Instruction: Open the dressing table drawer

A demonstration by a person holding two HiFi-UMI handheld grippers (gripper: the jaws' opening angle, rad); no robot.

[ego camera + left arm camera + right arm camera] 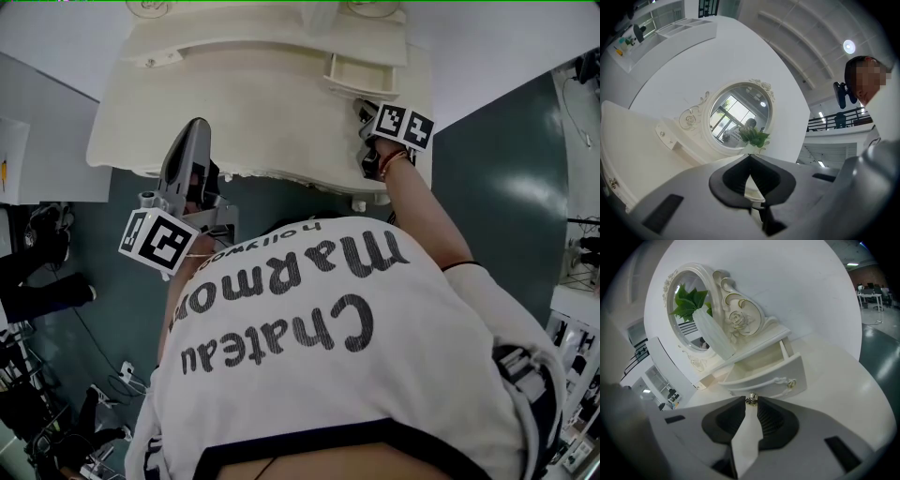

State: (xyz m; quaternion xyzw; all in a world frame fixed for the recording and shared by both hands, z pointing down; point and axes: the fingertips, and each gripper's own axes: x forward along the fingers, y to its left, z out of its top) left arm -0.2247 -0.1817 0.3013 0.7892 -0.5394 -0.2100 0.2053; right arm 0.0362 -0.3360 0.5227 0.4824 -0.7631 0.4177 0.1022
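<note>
Over the person's shoulder, from the head view, a cream-white wooden dressing table (234,103) carries a small cream drawer (361,73) at its far right, already slid partly out. The right gripper (366,112) reaches to its front, and the left gripper (195,131) hangs off the table's near edge. Along the left gripper's view the pads meet at their tips on nothing, facing an oval mirror (738,117). Along the right gripper's view the tips pinch a small round brass knob (751,400) on the drawer front. I'd judge the drawer light, stiff and easy-sliding, but the knob smooth and slippery. That knob is the one sensible hold, pulled straight.
</note>
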